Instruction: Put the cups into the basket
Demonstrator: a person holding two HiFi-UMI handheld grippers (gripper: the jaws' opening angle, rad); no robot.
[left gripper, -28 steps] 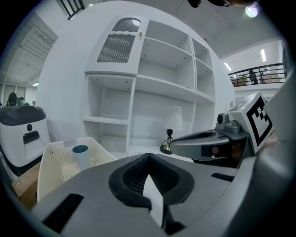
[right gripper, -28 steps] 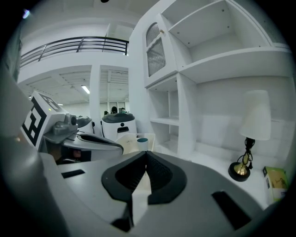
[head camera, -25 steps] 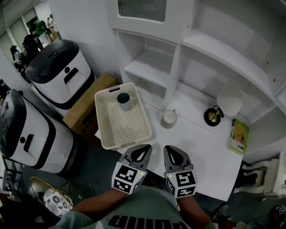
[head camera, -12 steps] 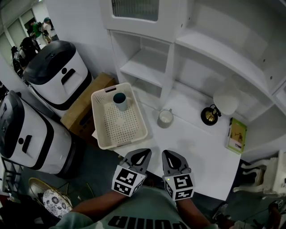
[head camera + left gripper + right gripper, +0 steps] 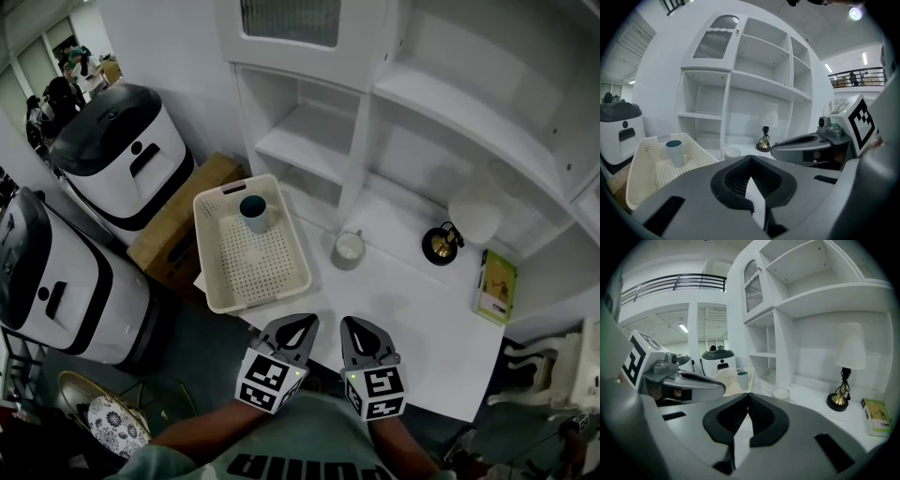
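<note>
A cream perforated basket sits at the white table's left end, with a teal cup upright in its far part. A white cup stands on the table right of the basket, apart from it. Both grippers hover side by side over the table's near edge. My left gripper is shut and holds nothing; my right gripper is shut and empty too. The left gripper view shows the basket, the teal cup and the white cup. The right gripper view shows the teal cup and the white cup.
A white shelf unit rises behind the table. A lamp with a white shade and brass base stands at the back right, a green booklet beside it. Two black-and-white machines and a cardboard box stand left of the table.
The view has shifted slightly; the basket and cups have not moved on the table. Both grippers stay shut over the near edge.
</note>
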